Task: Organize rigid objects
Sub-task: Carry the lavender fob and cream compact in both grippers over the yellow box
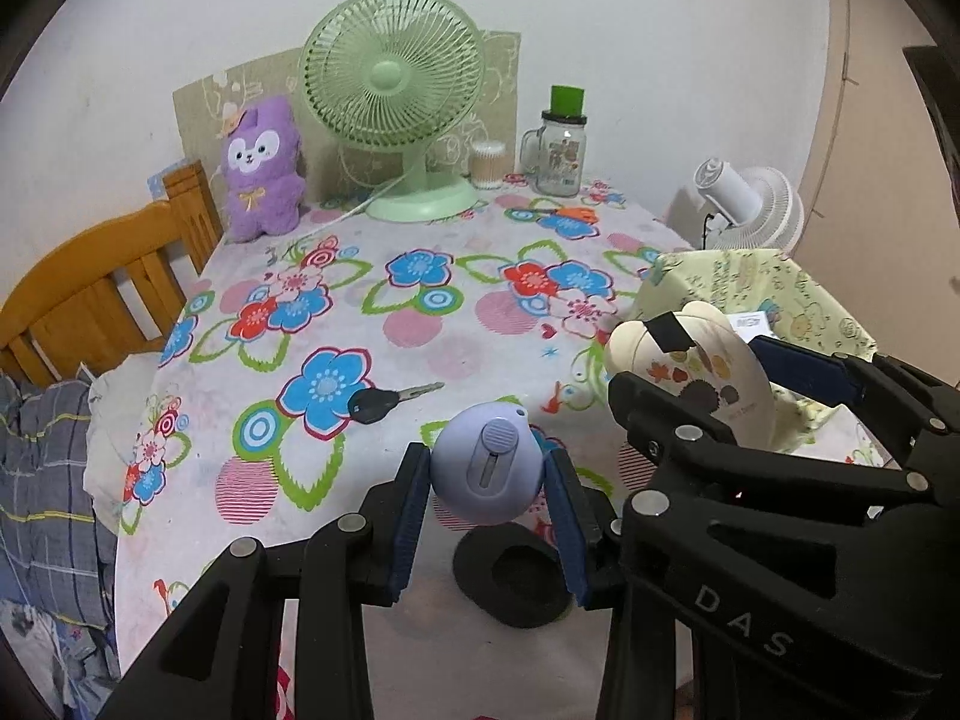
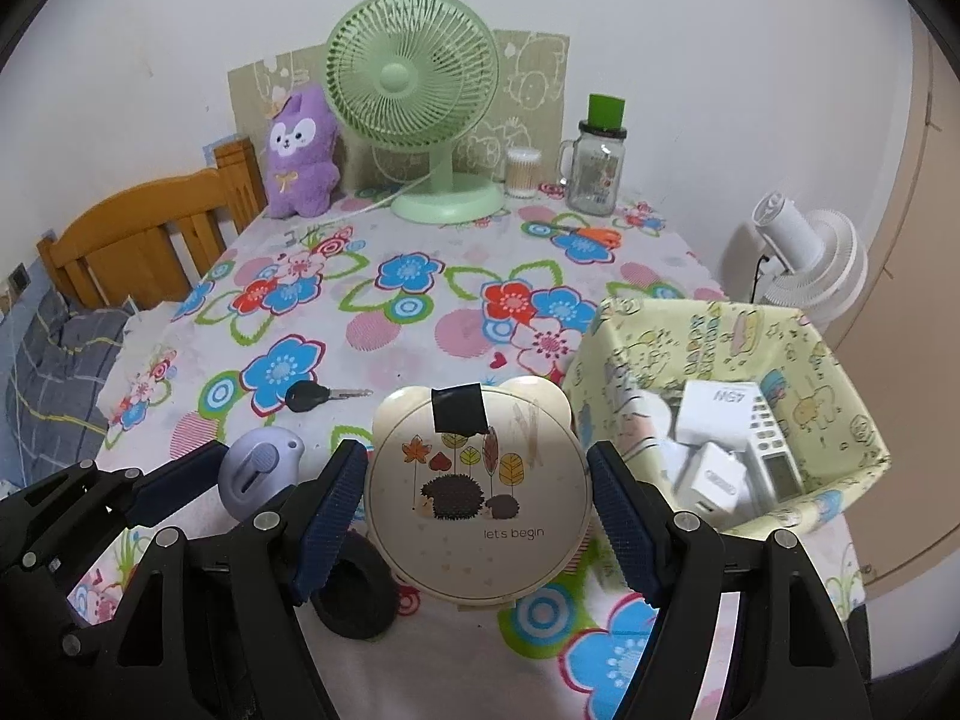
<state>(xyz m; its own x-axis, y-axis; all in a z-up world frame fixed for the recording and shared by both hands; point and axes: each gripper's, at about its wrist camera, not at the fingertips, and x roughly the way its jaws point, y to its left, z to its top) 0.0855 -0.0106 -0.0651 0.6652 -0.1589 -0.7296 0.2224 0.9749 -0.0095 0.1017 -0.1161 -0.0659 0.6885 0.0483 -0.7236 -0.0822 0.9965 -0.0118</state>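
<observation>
Left gripper (image 1: 489,480): jaws pinch the lilac round gadget (image 1: 485,468) across its widest part, one blue pad on each flank; slider face stays upward and readable. Item hangs clear of the table, above the black foam ring (image 1: 510,576).

Right gripper (image 2: 477,498): jaws spread wide yet pressed on the cream round case (image 2: 477,498), the one printed with hedgehogs and patched with black tape. Pads sit at 3 and 9 o'clock of the disc, a hold that suits a flat, wide lid. Case is off the cloth.

Fabric bin (image 2: 840,360): stands at 3 o'clock of the case, just beside it, mouth open. It already contains white chargers (image 2: 714,474) and a white remote-like unit. Judgement: this is the collection point for hard items, which explains why both grippers carry their loads at once.

Key (image 2: 312,399): lies flat on the floral tablecloth (image 2: 420,330) at 10 o'clock of the case, untouched; likely a later pick.

Foam ring: soft, so probably excluded from sorting.

Back row: green fan (image 2: 414,90), purple plush (image 2: 300,150), glass jar (image 2: 597,168), swab tub (image 2: 522,171) line the wall at 12 o'clock, well apart from the work.

Orange scissors (image 2: 594,234): near the jar, not yet collected.
</observation>
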